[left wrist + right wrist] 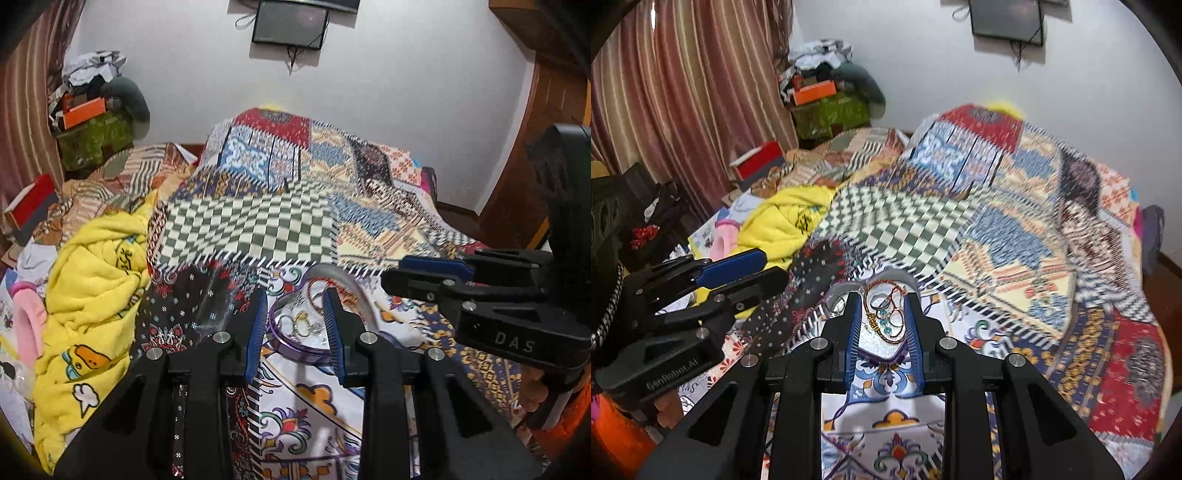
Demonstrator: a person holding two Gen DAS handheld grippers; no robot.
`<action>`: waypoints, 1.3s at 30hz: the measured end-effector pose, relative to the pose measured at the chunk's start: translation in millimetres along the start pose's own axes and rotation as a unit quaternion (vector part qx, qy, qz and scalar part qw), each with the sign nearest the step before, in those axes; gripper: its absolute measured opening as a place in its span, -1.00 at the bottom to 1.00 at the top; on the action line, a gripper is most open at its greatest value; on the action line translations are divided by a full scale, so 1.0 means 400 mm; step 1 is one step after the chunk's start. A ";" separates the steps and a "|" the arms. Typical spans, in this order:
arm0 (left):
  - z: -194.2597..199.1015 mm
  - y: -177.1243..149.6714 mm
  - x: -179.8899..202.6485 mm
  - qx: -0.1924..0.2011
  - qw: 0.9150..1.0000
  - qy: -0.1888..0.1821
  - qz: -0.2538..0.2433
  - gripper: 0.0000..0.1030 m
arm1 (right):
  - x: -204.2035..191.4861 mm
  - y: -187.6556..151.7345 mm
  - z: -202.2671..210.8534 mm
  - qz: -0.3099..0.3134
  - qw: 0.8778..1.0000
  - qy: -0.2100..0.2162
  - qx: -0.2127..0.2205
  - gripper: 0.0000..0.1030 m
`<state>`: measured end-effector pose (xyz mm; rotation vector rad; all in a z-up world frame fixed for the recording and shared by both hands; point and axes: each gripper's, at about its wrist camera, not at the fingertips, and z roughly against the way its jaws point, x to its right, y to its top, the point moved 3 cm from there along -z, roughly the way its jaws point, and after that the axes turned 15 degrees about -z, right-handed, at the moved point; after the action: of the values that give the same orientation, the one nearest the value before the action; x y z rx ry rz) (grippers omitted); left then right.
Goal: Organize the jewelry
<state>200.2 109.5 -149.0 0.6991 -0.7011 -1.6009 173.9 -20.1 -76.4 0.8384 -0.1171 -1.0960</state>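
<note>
Both hand-held grippers gape empty; the right hand-held gripper (882, 325) could snag tangled chains (882, 314) and tip the heart-shaped box (879, 350) off the bed (997, 280)

"DAS" stands on the right gripper (413, 275); "GenRobot.AI" stands on the left gripper (764, 271).
</note>
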 end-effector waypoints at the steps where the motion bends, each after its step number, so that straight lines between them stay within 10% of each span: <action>1: 0.017 0.006 0.003 0.005 1.000 0.001 -0.002 -0.41 | -0.002 0.002 0.018 0.000 1.000 -0.001 0.008 -0.59; 12: 0.315 0.082 0.064 0.113 0.993 0.035 -0.028 -0.40 | -0.059 0.007 0.395 -0.018 0.981 0.002 0.195 -0.55; 19: 0.514 0.106 0.130 0.210 0.974 0.064 -0.051 -0.04 | -0.092 -0.032 0.510 -0.023 0.958 -0.015 0.284 0.10; 23: 0.578 0.102 0.152 0.237 0.967 0.076 -0.050 0.27 | -0.098 -0.054 0.538 -0.034 0.948 -0.031 0.316 0.65; 28: 0.625 0.088 0.159 0.256 0.961 0.099 -0.040 0.97 | -0.108 -0.069 0.535 -0.031 0.940 -0.060 0.335 0.88; 39: 0.654 0.058 0.175 0.258 0.957 0.126 -0.034 0.99 | -0.124 -0.112 0.539 -0.017 0.940 -0.082 0.332 1.00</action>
<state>5.5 52.9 31.8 1.2957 -0.9219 -1.3612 14.9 -104.6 59.7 1.3510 -0.6419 -1.1716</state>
